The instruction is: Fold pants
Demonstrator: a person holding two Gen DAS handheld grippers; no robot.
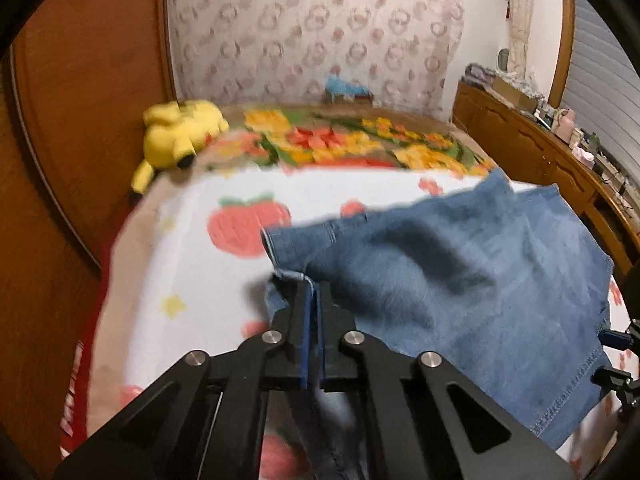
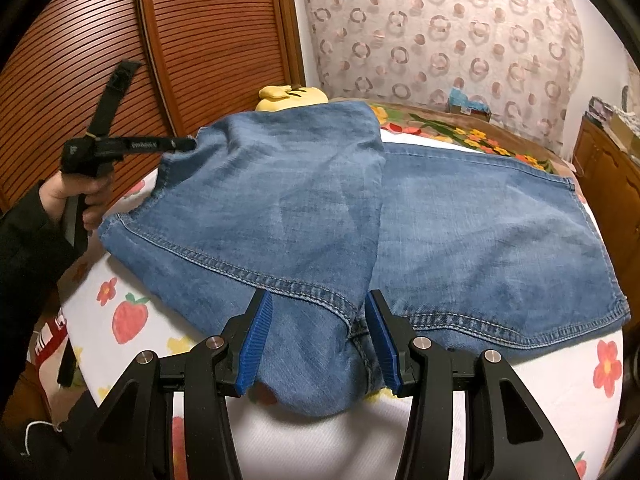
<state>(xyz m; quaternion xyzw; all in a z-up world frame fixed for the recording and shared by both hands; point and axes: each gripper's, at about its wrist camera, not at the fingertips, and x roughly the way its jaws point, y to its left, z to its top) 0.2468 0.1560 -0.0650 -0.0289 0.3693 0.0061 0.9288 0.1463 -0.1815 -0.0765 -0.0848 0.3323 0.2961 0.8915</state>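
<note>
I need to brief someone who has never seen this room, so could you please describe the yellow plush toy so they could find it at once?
Start at the bed with its white strawberry-print cover. At its far end, against the wooden panel, lies the yellow plush toy, beside the flowered blanket. It is the only solid-yellow, stuffed thing there.

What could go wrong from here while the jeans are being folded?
1. The left gripper pinches only a thin frayed edge of the jeans; it may slip out.
2. The right gripper is open around the denim, so that side may sag or shift.
3. The lifted flap may land crooked.
</note>
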